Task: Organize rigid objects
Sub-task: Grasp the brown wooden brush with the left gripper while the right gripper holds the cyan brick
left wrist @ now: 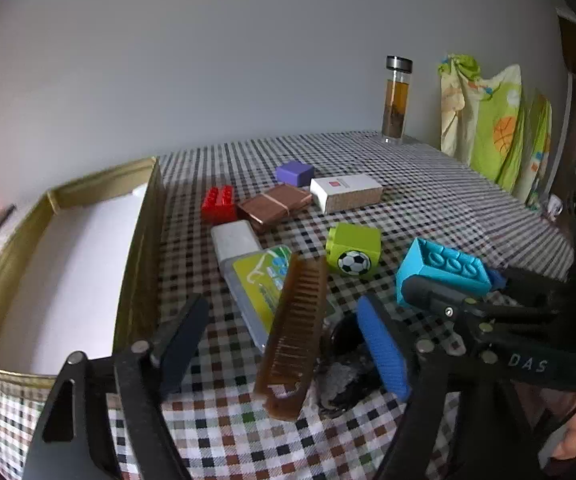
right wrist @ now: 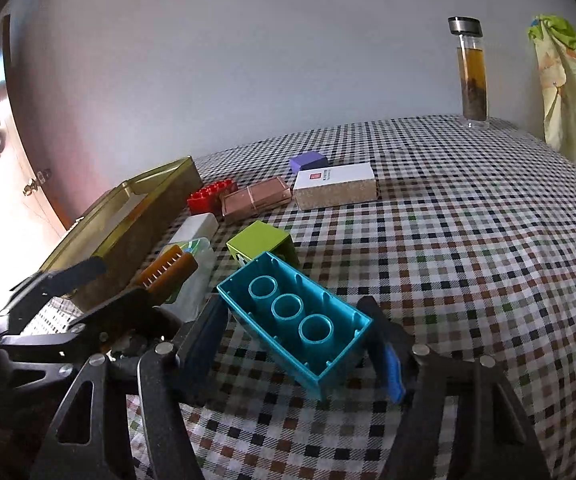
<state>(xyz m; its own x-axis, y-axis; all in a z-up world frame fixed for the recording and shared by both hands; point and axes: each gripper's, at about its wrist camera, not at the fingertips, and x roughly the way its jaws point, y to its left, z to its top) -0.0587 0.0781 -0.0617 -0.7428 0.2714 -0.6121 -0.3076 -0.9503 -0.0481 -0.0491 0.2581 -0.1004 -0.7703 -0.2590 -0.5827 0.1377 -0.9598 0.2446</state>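
Above the checked surface [right wrist: 448, 240], grips the teal brick [right wrist: 308, 332] in the right hand-held gripper [right wrist: 296, 334], straddles the brown comb [left wrist: 296, 332] with the left hand-held gripper [left wrist: 282, 320], pads apart.

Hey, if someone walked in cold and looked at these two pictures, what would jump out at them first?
Probably the teal building block, tipped hollow side up between the right gripper's fingers in the foreground. Next, the brown comb standing on end between the left gripper's fingers, beside the open tin box at the left. A tall tea bottle stands alone at the table's far edge.
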